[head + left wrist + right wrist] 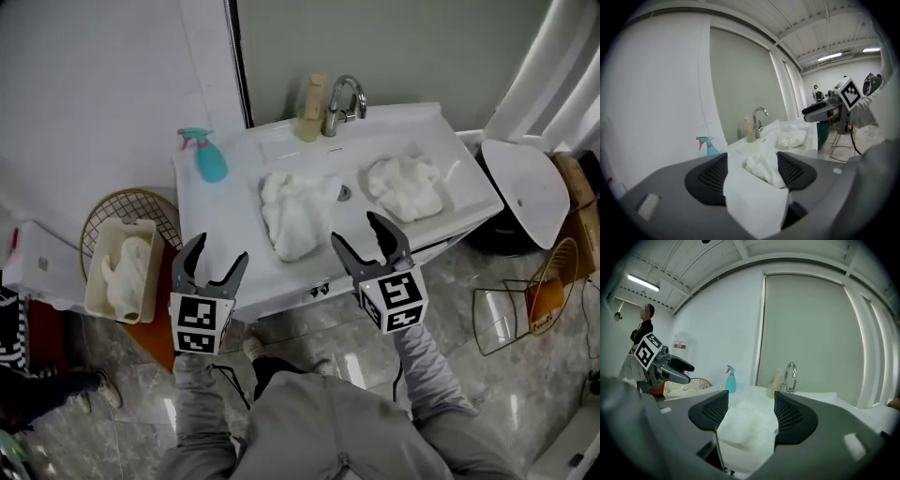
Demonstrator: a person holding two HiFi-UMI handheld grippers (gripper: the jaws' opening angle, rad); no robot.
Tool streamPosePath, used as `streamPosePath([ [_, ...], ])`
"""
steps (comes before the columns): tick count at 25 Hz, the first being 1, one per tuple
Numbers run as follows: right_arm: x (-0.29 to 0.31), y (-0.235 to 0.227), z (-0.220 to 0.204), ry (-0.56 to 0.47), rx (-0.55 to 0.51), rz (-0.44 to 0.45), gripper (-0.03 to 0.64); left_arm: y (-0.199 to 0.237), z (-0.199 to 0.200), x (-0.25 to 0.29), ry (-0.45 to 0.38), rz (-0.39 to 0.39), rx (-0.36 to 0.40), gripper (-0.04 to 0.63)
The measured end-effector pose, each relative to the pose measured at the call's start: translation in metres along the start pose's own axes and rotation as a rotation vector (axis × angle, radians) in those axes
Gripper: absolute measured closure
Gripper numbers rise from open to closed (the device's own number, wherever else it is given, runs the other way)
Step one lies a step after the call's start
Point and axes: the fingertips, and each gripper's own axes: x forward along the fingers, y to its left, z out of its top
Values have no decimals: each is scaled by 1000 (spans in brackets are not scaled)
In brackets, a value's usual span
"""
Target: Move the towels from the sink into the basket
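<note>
The cream plastic box-shaped basket (122, 223) sits low on the far left, well apart from the white sink (459, 169). One white towel in the basket (127, 272) already lies inside.

The left gripper (220, 248) hangs just in front of the sink's front edge. Its fingers are spread wide and hold nothing. Just past it, a bit to the right, lies the left towel (292, 214), a soft, white, crumpled cloth. It is long and runs from the back of the sink toward the person.

The right gripper (355, 229) is also open and empty. It points between the two towels. The right towel (405, 187) is a rounder white heap, further back. Both towels are in the sink.

I think the left towel is the easier one to grab, because its near end lies between the two grippers.
</note>
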Motion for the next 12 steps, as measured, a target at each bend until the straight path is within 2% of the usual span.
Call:
streamPosePath([
  [5,-24,-35,-28,56,9,-2,330,-53,7,35,67,-104,60,210],
  [8,-18,-46,-48,111,-6,34,328,-72,3,61,111,-155,84,210],
  [12,8,-64,-67,169,-37,100,318,-83,-3,103,158,-187,90,210],
])
